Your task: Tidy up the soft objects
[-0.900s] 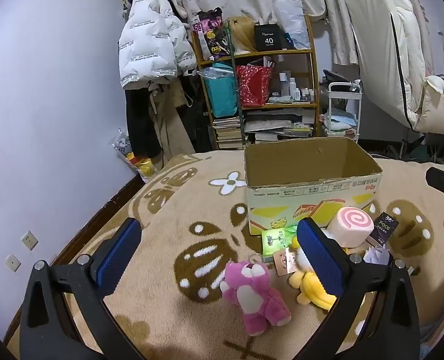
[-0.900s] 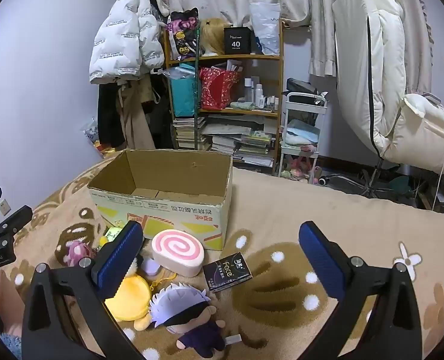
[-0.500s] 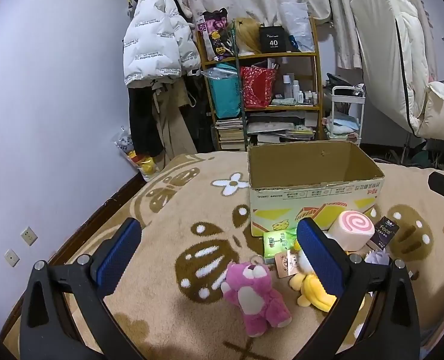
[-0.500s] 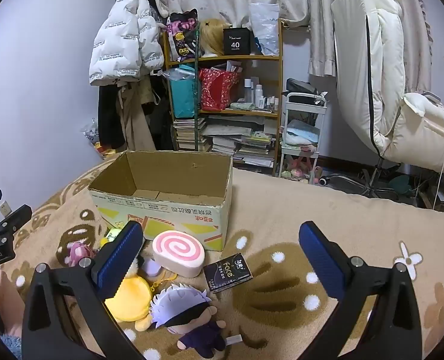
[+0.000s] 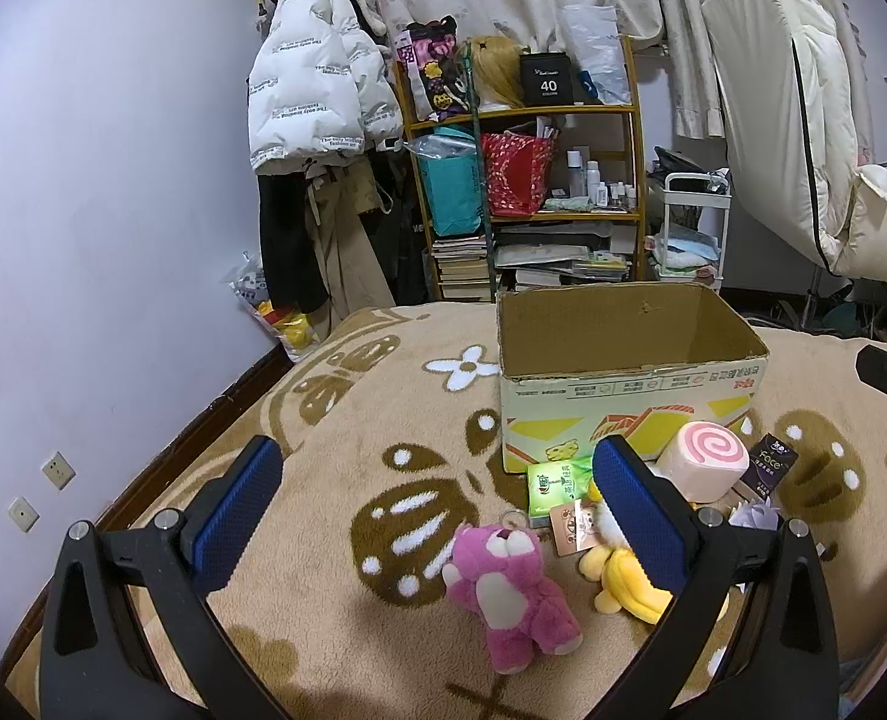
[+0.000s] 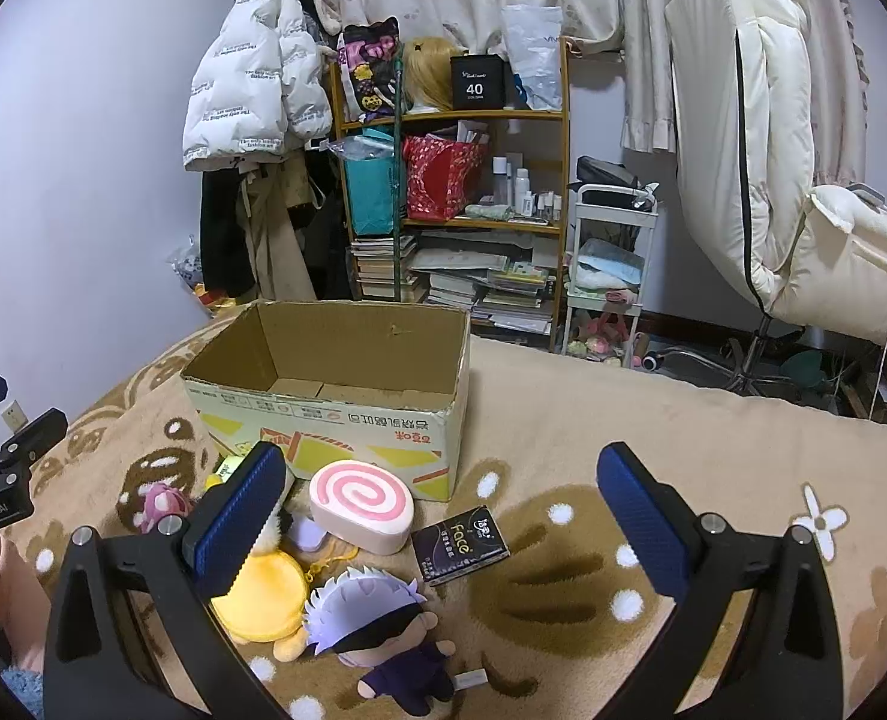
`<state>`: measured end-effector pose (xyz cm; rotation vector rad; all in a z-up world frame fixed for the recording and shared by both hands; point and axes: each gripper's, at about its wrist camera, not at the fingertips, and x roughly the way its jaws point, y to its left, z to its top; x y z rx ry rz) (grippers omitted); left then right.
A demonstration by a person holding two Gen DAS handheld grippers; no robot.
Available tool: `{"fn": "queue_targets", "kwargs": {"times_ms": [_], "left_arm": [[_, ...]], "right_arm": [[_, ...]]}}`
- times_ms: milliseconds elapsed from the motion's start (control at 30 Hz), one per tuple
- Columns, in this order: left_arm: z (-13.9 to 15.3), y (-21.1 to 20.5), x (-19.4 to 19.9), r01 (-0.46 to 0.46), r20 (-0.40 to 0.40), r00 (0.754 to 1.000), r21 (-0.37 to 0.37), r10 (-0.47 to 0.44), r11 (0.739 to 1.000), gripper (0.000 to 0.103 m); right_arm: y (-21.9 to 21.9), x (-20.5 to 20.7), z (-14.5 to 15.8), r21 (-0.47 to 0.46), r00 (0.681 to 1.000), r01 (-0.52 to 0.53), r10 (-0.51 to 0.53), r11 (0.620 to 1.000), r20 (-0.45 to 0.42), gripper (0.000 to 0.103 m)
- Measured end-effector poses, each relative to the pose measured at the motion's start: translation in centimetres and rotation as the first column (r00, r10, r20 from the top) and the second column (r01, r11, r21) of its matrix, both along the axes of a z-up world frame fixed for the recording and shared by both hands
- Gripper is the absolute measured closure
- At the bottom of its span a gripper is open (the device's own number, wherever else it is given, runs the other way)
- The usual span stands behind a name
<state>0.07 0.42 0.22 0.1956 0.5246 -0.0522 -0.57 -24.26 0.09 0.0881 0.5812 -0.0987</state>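
Observation:
An open, empty cardboard box (image 5: 623, 360) (image 6: 335, 414) stands on the brown patterned blanket. In front of it lie a pink bear plush (image 5: 509, 588), a yellow plush (image 5: 629, 585) (image 6: 263, 600), a pink swirl roll cushion (image 5: 707, 462) (image 6: 362, 504) and a white-haired doll (image 6: 377, 618). My left gripper (image 5: 437, 504) is open and empty, above and behind the pink bear. My right gripper (image 6: 443, 516) is open and empty, above the doll and roll cushion.
A green tissue pack (image 5: 554, 483) and a black "Face" packet (image 6: 461, 543) (image 5: 773, 465) lie among the toys. Behind the bed stand a cluttered shelf (image 6: 455, 204), hanging coats (image 5: 317, 108), a white cart (image 6: 611, 264) and a cream chair (image 6: 803, 192).
The left wrist view has lifted and tilted back slightly. The right gripper has barely moved. Both stay open and empty.

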Motion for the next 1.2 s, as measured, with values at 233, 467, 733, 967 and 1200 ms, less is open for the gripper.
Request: {"fn": "queue_targets", "kwargs": {"times_ms": [233,467,733,967,1200], "left_arm": [[0.27,0.10,-0.10,0.004,0.001,1.000,0.002,-0.004,1.000,0.001],[0.17,0.04,-0.07,-0.001,-0.002,1.000,0.001,0.001,1.000,0.001],[0.22,-0.06,-0.09,-0.003,-0.004,1.000,0.001,0.003,1.000,0.001],[0.10,-0.07,-0.06,-0.003,-0.004,1.000,0.001,0.003,1.000,0.001],[0.12,-0.06,-0.06,-0.004,-0.004,1.000,0.000,0.004,1.000,0.001]], "right_arm": [[-0.11,0.00,-0.05,0.002,1.000,0.001,-0.001,1.000,-0.001,0.000],[-0.14,0.02,-0.03,0.001,1.000,-0.001,0.001,1.000,-0.001,0.000],[0.01,-0.04,-0.22,0.000,1.000,-0.001,0.001,1.000,-0.001,0.000],[0.01,-0.04,-0.23,0.000,1.000,-0.002,0.002,1.000,-0.002,0.000],[-0.01,-0.03,-0.27,-0.002,1.000,-0.001,0.001,1.000,-0.002,0.000]]}}
